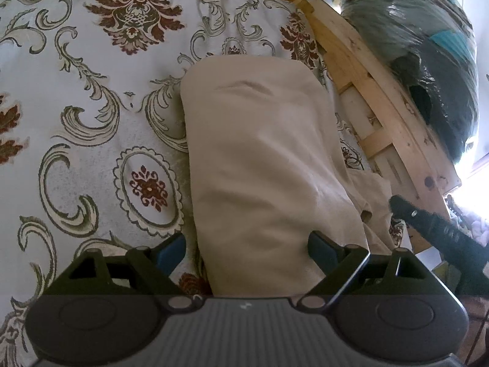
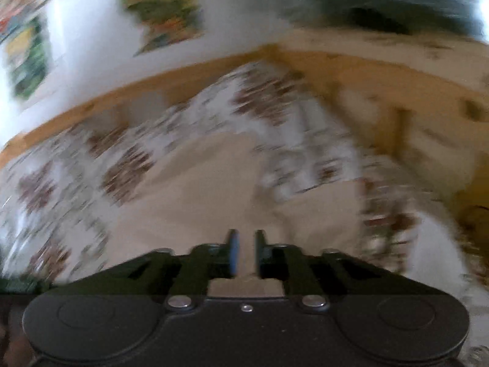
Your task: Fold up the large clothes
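A beige garment [image 1: 262,159], folded into a long strip, lies on a bedspread with a floral pattern [image 1: 91,98]. My left gripper [image 1: 246,249] hovers over the near end of the strip, open wide, with its blue pads on either side of the cloth's width. A looser beige flap [image 1: 373,202] sticks out at the right, and the black body of the other gripper [image 1: 434,232] reaches in beside it. The right wrist view is blurred. In it my right gripper [image 2: 247,252] sits low over the beige garment [image 2: 198,202], its pads a narrow gap apart, with beige showing in the gap.
A wooden bed frame [image 1: 391,116] runs along the right side of the bedspread. A dark bundle in clear plastic [image 1: 428,55] lies beyond it. In the right wrist view the wooden rail [image 2: 183,82] crosses the picture, with a white wall bearing coloured pictures [image 2: 162,3] behind it.
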